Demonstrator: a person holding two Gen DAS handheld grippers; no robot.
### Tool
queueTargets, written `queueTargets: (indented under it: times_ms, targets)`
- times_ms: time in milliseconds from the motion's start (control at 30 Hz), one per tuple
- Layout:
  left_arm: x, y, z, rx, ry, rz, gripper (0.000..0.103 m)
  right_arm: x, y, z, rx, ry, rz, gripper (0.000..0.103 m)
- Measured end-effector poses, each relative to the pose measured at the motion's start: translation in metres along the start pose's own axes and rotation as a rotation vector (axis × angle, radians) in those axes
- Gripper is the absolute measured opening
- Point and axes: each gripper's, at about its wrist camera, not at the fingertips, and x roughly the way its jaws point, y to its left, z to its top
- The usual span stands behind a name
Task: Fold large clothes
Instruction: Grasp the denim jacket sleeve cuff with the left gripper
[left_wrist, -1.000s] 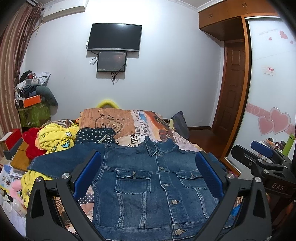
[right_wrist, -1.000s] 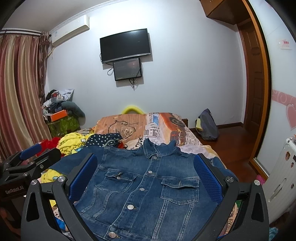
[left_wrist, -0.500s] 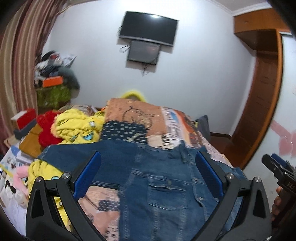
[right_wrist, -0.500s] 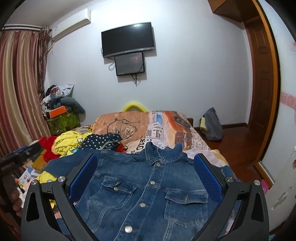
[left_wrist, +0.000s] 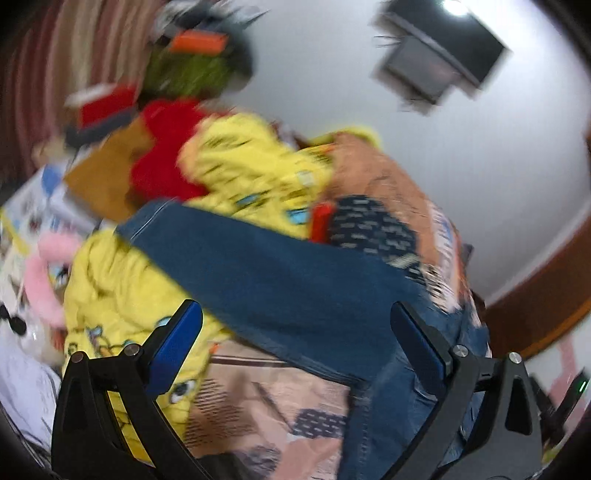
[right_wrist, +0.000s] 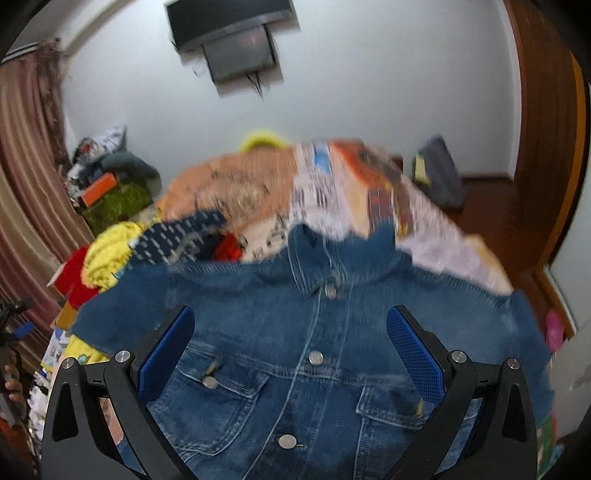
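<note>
**Denim jacket flat on the bed, both tongs wide**

No writing is legible. The left tongs (left_wrist: 295, 325), spread wide and empty, face the jacket's (right_wrist: 314, 354) left sleeve and yellow clothes (left_wrist: 255, 166). Only the right tongs' (right_wrist: 290, 332) view, equally wide, shows collar, buttons and pockets.

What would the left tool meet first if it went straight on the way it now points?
Probably the outstretched sleeve of the denim jacket: it fills the gap ahead of the open left tool. The frame is blurred, so depth is uncertain.
</note>
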Motion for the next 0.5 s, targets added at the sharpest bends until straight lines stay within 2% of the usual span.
queueTargets:
  times_ms: [200,267,300,367,433,500]
  targets:
    - [0.051,0.072,0.011,-0.106,0.088,0.115,0.100,0.040,-0.013,-0.007,0.045,0.147,-0.042,0.103]
    - [0.069,0.093,0.014,-0.158,0.125,0.081,0.089,0.048,-0.017,-0.009,0.058,0.181,-0.054,0.103]
    - [0.074,0.101,0.015,-0.185,0.139,0.064,0.087,0.052,-0.018,-0.011,0.064,0.194,-0.057,0.103]
    - [0.092,0.120,0.018,-0.265,0.159,0.024,0.077,0.056,-0.020,-0.014,0.070,0.217,-0.063,0.103]
    - [0.104,0.133,0.022,-0.312,0.159,-0.023,0.075,0.060,-0.020,-0.016,0.069,0.230,-0.071,0.103]
    - [0.115,0.141,0.028,-0.340,0.143,-0.027,0.073,0.064,-0.020,-0.016,0.068,0.239,-0.077,0.103]
